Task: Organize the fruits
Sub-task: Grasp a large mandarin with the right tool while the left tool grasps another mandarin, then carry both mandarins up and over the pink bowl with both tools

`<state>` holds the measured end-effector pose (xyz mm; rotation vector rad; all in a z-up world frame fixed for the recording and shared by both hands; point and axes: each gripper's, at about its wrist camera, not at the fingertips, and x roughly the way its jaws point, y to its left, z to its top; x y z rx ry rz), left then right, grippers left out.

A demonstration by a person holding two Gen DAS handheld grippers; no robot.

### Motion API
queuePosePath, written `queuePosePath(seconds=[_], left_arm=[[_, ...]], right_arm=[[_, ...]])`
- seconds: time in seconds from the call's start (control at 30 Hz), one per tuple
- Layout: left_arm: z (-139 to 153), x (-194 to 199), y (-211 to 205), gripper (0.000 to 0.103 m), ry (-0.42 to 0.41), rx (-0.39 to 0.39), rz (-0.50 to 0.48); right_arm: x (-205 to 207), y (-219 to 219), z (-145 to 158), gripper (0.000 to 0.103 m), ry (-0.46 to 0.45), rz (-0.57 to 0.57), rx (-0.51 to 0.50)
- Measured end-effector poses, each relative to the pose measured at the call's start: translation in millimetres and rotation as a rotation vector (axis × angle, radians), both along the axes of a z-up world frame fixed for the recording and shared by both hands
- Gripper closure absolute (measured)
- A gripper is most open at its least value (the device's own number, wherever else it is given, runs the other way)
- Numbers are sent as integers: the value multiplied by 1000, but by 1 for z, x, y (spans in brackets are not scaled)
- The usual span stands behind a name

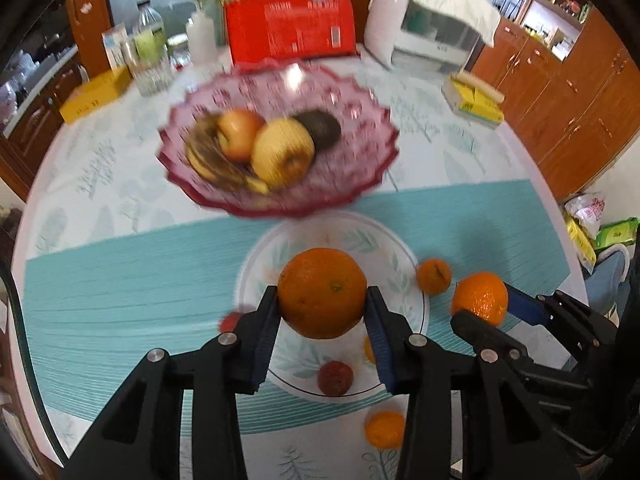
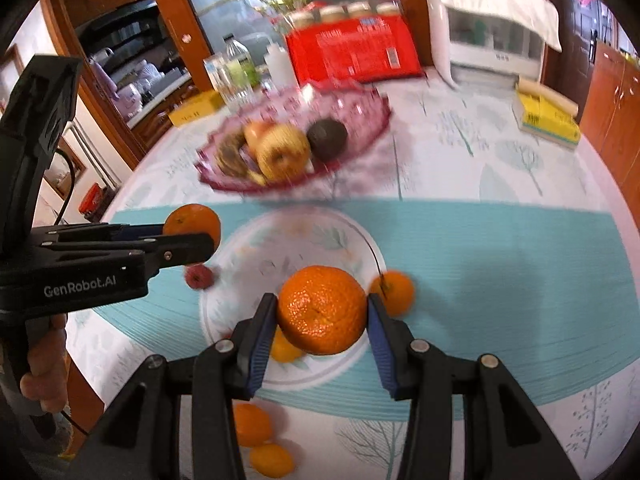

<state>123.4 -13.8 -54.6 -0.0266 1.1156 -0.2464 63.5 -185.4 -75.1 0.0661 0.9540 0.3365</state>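
Observation:
My left gripper (image 1: pixel 322 300) is shut on a large orange (image 1: pixel 322 276), held above a white leaf-patterned plate (image 1: pixel 360 240). To its right, my right gripper (image 1: pixel 486 304) is shut on a second orange (image 1: pixel 478 294). In the right wrist view that right gripper (image 2: pixel 322 310) clamps its orange (image 2: pixel 320 300) over the plate (image 2: pixel 280 252). The left gripper (image 2: pixel 192 236), held by a hand, shows at the left with its orange (image 2: pixel 192 220). A pink glass bowl (image 1: pixel 352 152) (image 2: pixel 360 112) behind the plate holds apples, a banana and an avocado.
A small tangerine (image 1: pixel 434 276) lies beside the plate on the teal mat. Red fruits (image 1: pixel 335 378) (image 2: pixel 198 276) and small oranges (image 1: pixel 385 428) (image 2: pixel 250 424) lie near the front. A red box (image 1: pixel 288 28), bottles (image 1: pixel 150 44), a white appliance (image 1: pixel 424 24) and yellow boxes (image 1: pixel 476 102) line the far side.

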Motion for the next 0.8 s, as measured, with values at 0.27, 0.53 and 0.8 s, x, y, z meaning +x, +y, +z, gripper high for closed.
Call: queuePosePath(seconds=[0.27, 0.53, 0.8], left_arm=[[83, 8, 32, 62, -166, 16, -7], [151, 41, 53, 62, -317, 111, -18], [142, 99, 68, 62, -303, 137, -23]], right_arm=[[21, 18, 70, 58, -99, 9, 33], [65, 30, 128, 58, -164, -41, 47], [111, 41, 132, 58, -163, -112, 24]])
